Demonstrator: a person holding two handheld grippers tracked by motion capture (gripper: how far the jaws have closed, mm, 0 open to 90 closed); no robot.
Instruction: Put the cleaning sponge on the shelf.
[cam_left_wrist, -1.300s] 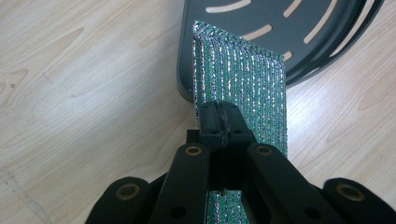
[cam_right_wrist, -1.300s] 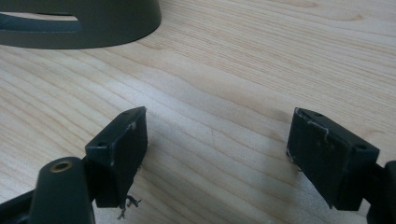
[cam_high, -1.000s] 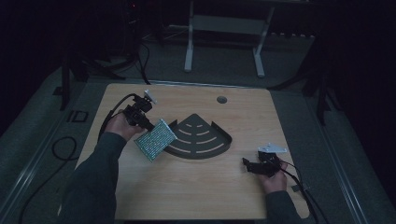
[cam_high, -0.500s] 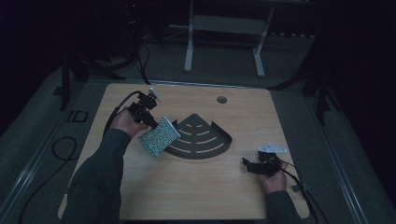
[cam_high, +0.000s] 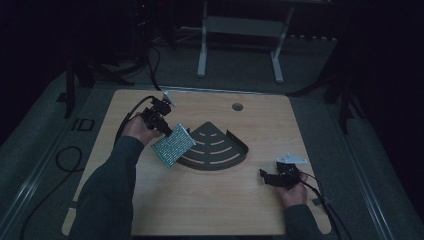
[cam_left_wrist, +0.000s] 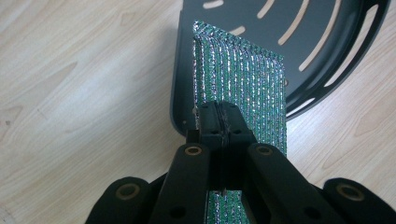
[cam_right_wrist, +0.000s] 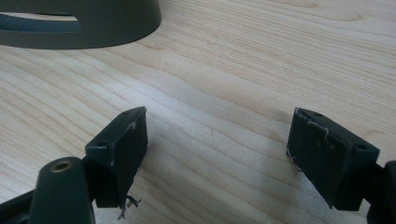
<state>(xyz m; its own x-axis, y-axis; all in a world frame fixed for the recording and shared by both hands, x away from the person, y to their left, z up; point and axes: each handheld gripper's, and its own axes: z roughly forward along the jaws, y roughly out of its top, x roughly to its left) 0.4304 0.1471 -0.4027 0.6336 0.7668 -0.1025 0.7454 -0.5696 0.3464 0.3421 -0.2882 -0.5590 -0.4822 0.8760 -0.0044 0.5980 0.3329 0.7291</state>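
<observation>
Left tool (cam_left_wrist: 219, 122) clamped on green glittery scouring pad (cam_left_wrist: 243, 84), held tilted over left edge of dark quarter-round slotted tray (cam_high: 220, 150). Likely light, soft, floppy; best pinched by one edge. Right tool (cam_right_wrist: 217, 154) wide open, empty, resting on counter (cam_high: 200, 200).

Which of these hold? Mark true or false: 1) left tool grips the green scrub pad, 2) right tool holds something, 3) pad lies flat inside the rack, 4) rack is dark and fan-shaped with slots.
1) True: the left tool is shut on the green scrub pad.
2) False: the right tool is open, with bare table between its jaws.
3) False: the pad is held at the rack's left edge, tilted.
4) True.
</observation>
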